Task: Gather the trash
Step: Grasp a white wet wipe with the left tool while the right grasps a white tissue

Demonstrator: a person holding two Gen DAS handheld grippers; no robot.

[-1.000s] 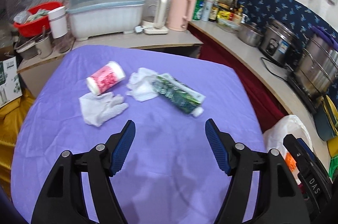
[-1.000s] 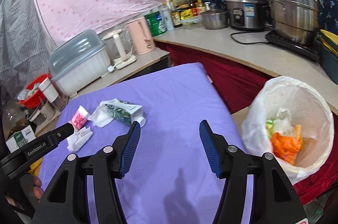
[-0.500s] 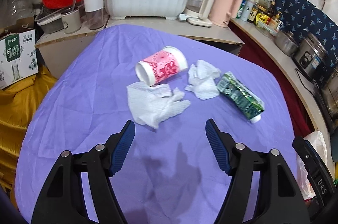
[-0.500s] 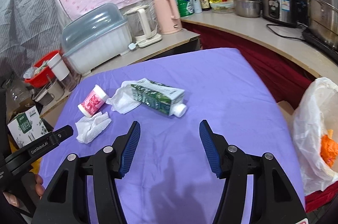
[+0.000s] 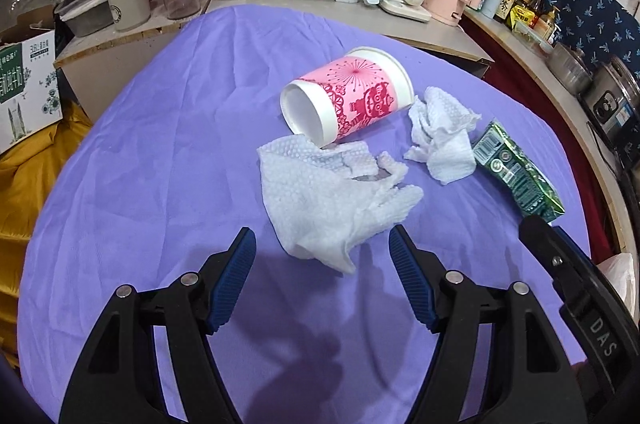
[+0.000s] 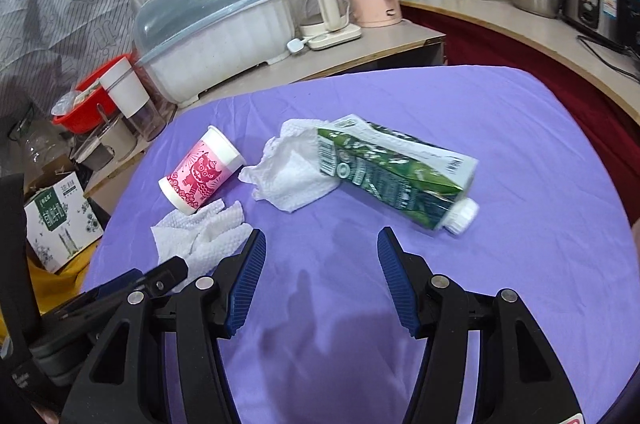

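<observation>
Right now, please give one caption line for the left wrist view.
Open left gripper above a crumpled paper towel, beside a tipped pink paper cup on purple cloth.

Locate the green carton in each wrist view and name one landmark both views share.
Left wrist view: the green carton lies at the right edge of the purple cloth, right of a crumpled tissue.
Right wrist view: the carton lies right of centre, its white cap toward the lower right.
Shared landmark: the tipped pink cup, left of the carton in both.
</observation>
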